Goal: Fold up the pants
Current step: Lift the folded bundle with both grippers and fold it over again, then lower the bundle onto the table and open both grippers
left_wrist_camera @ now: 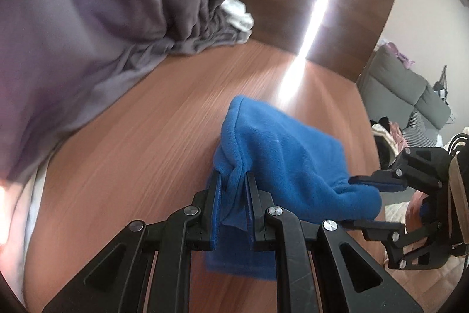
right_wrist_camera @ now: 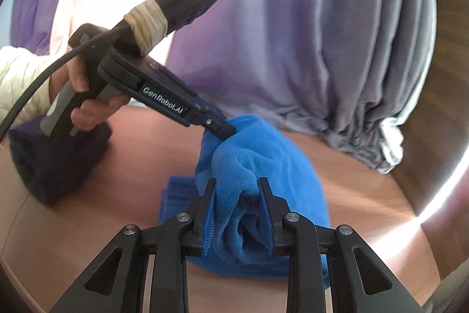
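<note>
Left wrist view shows the left gripper (left_wrist_camera: 233,181) clenched on a bunched edge of the blue pants (left_wrist_camera: 281,163), the fleece squeezed between its two pads. The right gripper (right_wrist_camera: 237,189) also grasps a thick fold of the same cloth, its jaws standing a bit wider because more layers sit between them. Both grips hold the pants above the wooden table (left_wrist_camera: 140,143), with a lower part of the cloth resting on the wood below (it looks already doubled there). I judge the step in hand is carrying the held edge over to lay one half upon the other. The next move calls for lowering both grips evenly, so the edges meet, then releasing. The pants are bright blue, soft and fluffy, rumpled where pinched
</note>
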